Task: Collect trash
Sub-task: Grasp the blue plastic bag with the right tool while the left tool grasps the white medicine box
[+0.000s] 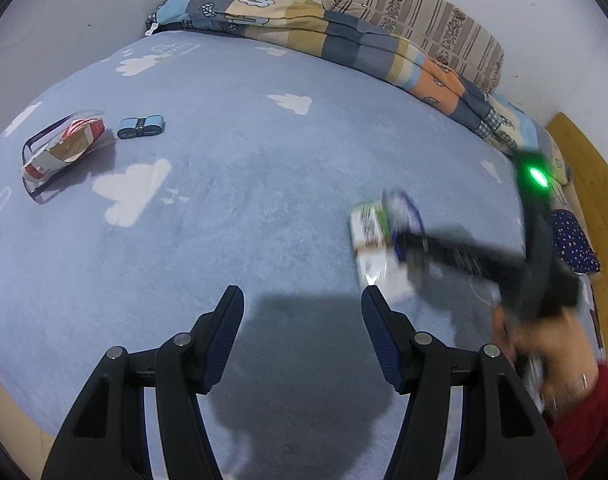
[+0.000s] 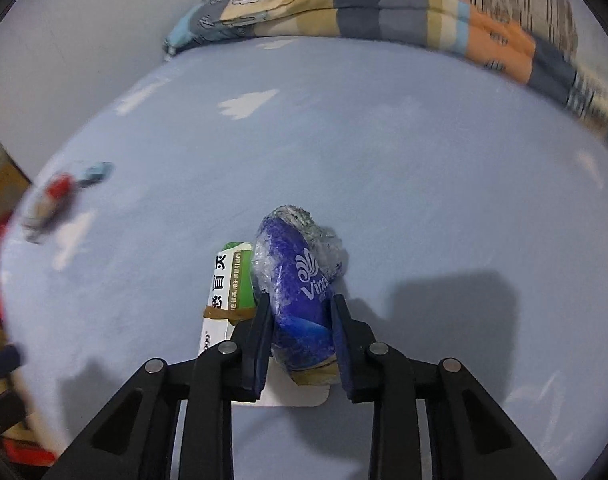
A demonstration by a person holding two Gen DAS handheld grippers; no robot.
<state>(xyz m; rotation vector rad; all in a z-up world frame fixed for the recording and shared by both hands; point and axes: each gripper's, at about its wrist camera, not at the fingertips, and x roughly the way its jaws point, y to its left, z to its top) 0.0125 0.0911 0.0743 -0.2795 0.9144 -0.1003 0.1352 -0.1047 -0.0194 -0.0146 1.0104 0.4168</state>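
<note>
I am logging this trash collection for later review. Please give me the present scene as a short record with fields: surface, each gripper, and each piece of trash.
Surface: light blue bed sheet with white clouds
Right gripper: shut on crumpled blue plastic tissue wrapper
Left gripper: open, holding nothing, above the sheet
Green and white cardboard box: lying on the sheet, right beside the wrapper
Red and white flattened carton: far left of the sheet
Small blue rolled object: next to the carton
Background: folded patchwork quilt, striped pillow

Bed (image 1: 264, 184): torn carton (image 1: 62, 148) far left, small roll (image 1: 141, 126) just right of it; box (image 2: 224, 292) left of wrapper (image 2: 300, 280); quilt (image 1: 344, 36) behind.
</note>
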